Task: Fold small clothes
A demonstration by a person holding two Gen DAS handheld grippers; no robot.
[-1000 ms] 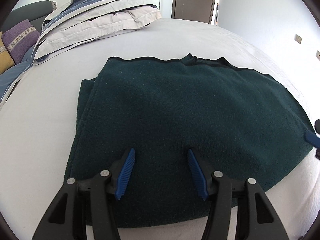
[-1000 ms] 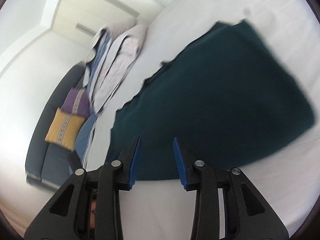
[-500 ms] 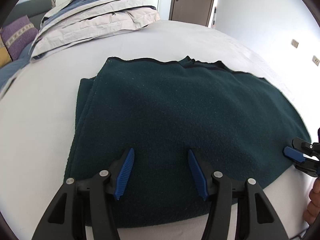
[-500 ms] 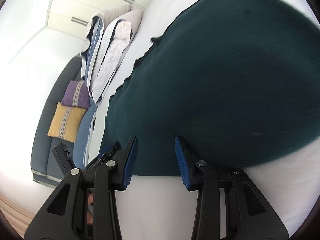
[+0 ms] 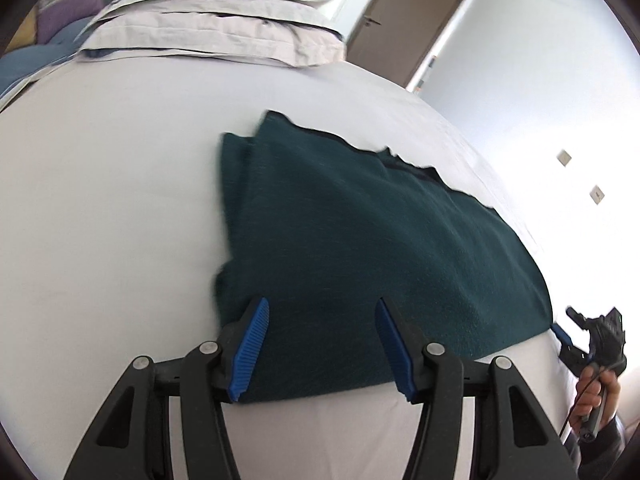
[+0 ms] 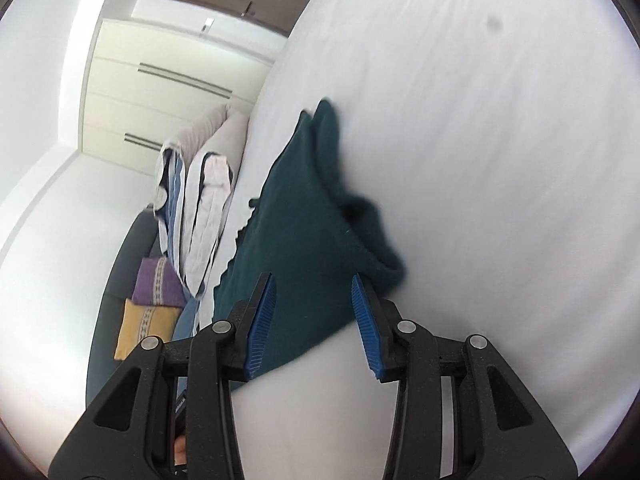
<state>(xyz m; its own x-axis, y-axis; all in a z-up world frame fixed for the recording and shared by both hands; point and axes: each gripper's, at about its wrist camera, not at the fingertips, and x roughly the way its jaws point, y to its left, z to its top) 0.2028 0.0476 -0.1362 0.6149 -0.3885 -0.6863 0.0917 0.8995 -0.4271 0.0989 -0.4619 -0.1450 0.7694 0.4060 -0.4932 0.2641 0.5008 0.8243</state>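
A dark green fleece garment [image 5: 360,240] lies folded flat on the white bed [image 5: 100,220]. My left gripper [image 5: 322,350] is open, its blue pads [image 5: 252,344] straddling the garment's near edge at the left corner. My right gripper [image 6: 314,326] is open at the garment's other near corner [image 6: 304,248], low over the bed. The right gripper also shows in the left wrist view [image 5: 560,334] at the garment's right corner, held by a hand.
A stack of folded grey and blue bedding [image 5: 224,20] lies at the far side of the bed. A dark sofa with purple [image 6: 158,282] and yellow [image 6: 146,322] cushions stands beside it. A brown door [image 5: 404,20] and white wall lie beyond.
Both grippers have dropped lower toward the bed and come to the garment's near corners. The left view has swung left; the right gripper has opened wider.
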